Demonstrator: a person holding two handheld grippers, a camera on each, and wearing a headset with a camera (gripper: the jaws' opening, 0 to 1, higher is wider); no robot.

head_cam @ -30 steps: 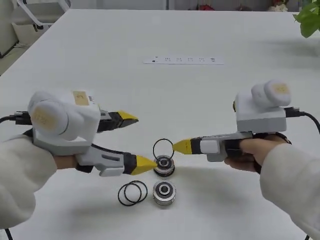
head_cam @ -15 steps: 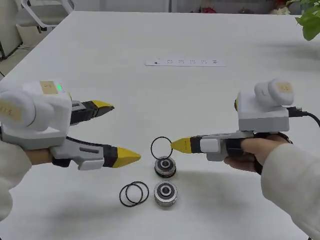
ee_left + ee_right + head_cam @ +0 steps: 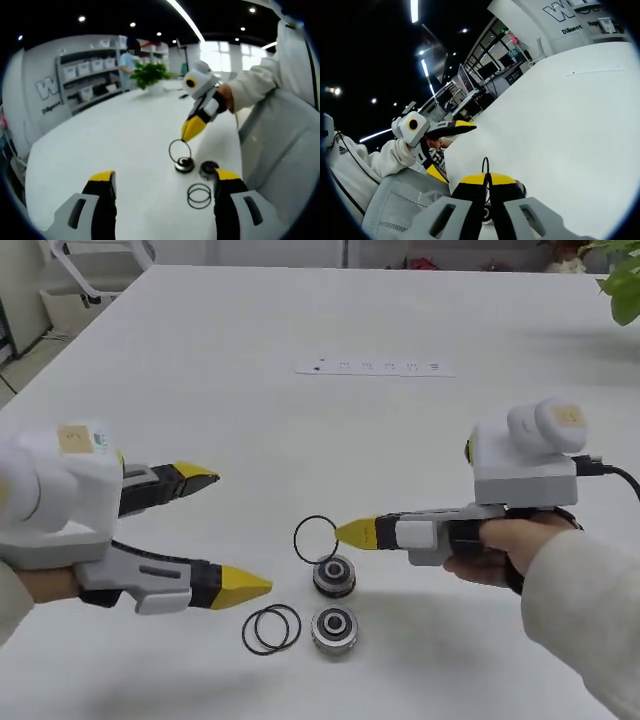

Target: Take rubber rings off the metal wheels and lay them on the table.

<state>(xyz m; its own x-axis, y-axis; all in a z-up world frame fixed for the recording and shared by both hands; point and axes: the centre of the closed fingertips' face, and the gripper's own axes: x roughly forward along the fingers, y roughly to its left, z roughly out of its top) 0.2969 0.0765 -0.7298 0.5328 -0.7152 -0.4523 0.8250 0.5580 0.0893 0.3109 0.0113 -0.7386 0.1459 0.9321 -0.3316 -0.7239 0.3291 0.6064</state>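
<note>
My right gripper (image 3: 350, 532) is shut on a thin black rubber ring (image 3: 296, 540), which hangs just above the upper of two metal wheels (image 3: 334, 576). The second wheel (image 3: 334, 629) sits nearer me, with two loose black rings (image 3: 271, 628) lying on the table to its left. My left gripper (image 3: 225, 532) stands open to the left of the wheels, touching nothing. In the left gripper view the held ring (image 3: 169, 150) dangles from the other gripper's yellow tip (image 3: 192, 129) over a wheel (image 3: 184, 164). In the right gripper view the ring's edge (image 3: 485, 165) rises from the shut jaws.
A white power strip (image 3: 368, 367) lies flat further back on the white table (image 3: 250, 400). A green plant (image 3: 625, 280) stands at the far right corner, a chair (image 3: 90, 260) past the far left edge. Shelves and a person (image 3: 127, 55) are in the background.
My left gripper has pulled back to the left, off the upper wheel it was touching. The right gripper still holds the ring, now slightly further left.
</note>
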